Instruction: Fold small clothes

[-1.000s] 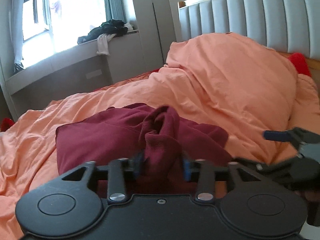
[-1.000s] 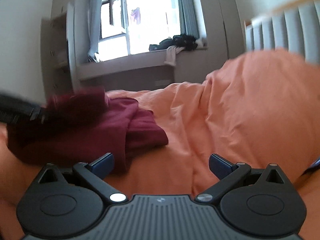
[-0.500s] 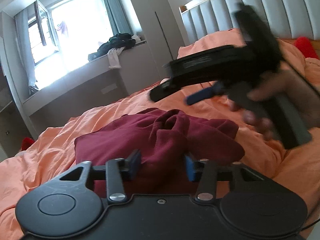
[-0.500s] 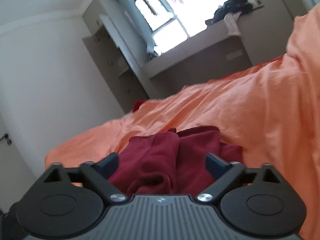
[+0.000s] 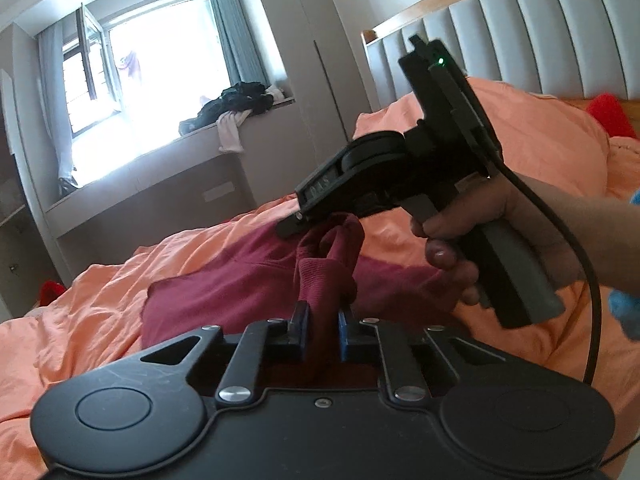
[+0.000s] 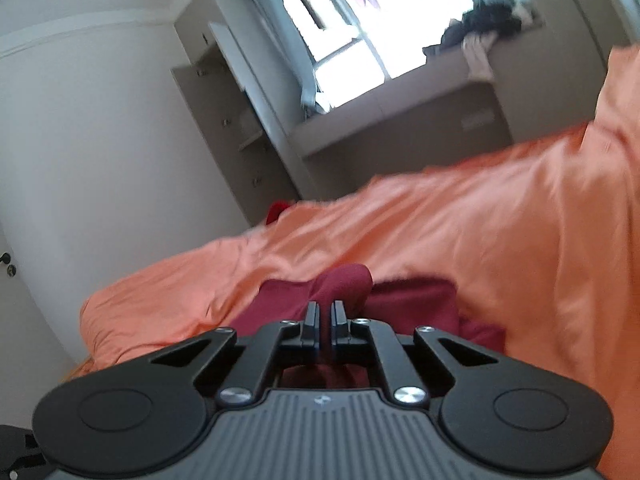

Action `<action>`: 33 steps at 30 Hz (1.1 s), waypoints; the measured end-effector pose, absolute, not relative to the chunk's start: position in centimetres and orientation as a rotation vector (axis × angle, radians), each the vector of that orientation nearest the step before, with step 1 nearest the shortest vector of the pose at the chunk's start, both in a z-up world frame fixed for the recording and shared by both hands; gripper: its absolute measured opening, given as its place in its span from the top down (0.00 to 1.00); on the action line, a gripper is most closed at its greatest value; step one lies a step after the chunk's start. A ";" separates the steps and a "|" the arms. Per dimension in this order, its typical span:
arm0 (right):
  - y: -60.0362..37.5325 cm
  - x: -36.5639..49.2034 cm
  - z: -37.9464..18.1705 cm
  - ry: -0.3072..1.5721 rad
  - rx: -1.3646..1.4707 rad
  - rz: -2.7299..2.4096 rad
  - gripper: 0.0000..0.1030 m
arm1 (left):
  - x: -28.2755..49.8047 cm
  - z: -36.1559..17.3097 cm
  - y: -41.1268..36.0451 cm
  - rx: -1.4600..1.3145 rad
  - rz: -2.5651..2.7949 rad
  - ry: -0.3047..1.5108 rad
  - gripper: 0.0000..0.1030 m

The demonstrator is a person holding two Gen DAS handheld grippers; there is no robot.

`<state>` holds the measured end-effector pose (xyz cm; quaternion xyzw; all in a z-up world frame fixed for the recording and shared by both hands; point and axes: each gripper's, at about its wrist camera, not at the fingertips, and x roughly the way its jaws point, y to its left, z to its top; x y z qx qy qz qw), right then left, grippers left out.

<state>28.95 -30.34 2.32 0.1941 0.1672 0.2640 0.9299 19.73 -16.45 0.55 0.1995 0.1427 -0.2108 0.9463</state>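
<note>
Left gripper (image 5: 322, 330) jaws closing, pinching a raised fold of the garment (image 5: 248, 276); right gripper (image 6: 325, 326) jaws pressed together on another fold; garment lies on the duvet (image 5: 100, 292); beyond, headboard (image 5: 540, 28).

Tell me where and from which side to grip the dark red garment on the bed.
Grip the dark red garment at its raised bunched fold, coming in level from the near side. That ridge stands above the orange duvet, so fingers can close around it; the flat parts offer nothing.
</note>
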 end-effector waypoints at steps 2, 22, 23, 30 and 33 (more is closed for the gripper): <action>-31.1 28.2 2.8 0.299 0.389 0.508 0.95 | 19.7 0.5 -17.4 0.412 -0.446 0.283 0.86; -34.8 26.8 -2.7 0.380 0.397 0.308 0.94 | 20.5 -1.1 -20.4 0.394 -0.599 0.422 0.69; -34.8 26.6 -2.7 0.379 0.397 0.306 0.94 | 20.6 -0.9 -20.1 0.369 -0.613 0.436 0.64; -34.8 25.8 -2.7 0.384 0.376 0.282 0.85 | 21.4 0.9 -17.9 0.184 -0.664 0.509 0.40; -35.1 25.4 -2.9 0.382 0.384 0.268 0.79 | 21.8 1.9 -16.6 0.113 -0.634 0.523 0.32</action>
